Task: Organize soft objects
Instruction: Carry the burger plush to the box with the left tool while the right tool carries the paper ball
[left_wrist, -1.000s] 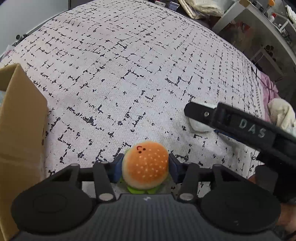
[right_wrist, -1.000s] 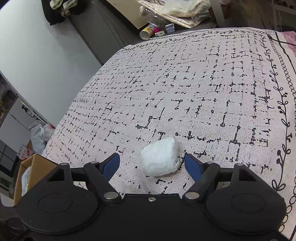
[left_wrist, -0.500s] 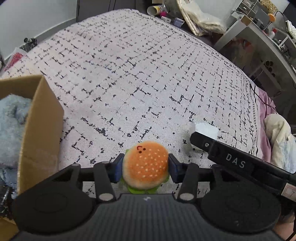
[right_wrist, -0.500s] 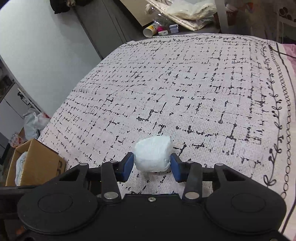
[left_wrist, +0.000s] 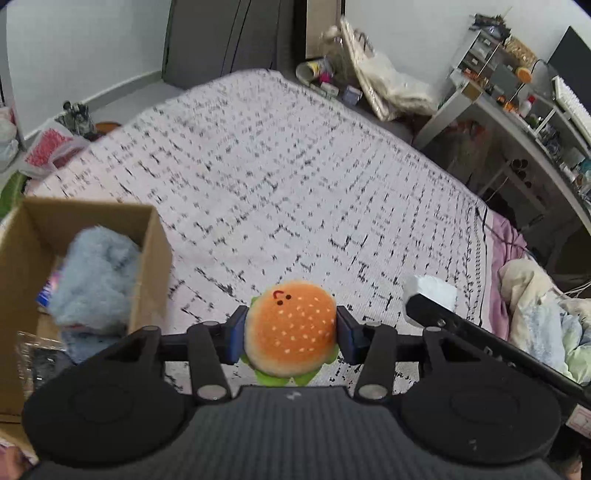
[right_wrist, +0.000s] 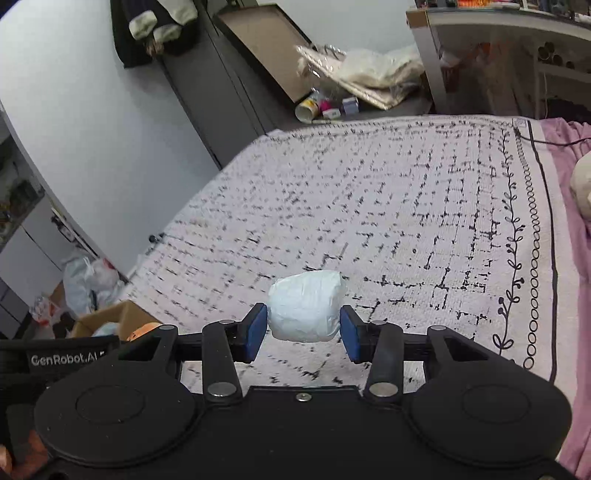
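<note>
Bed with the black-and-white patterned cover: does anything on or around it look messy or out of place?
The patterned bed cover itself lies flat. The oddity is beyond its far edge: a paper cup tipped on its side among small boxes and bags on the floor. The open brown cardboard box, with a fluffy pale-blue item inside, looks orderly.

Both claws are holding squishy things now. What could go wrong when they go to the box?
1. The cardboard box already holds a fluffy blue thing, so room may be tight.
2. The burger toy in the left gripper and the white bundle in the right gripper are soft and could slip.
3. The grippers are close and might bump.
</note>
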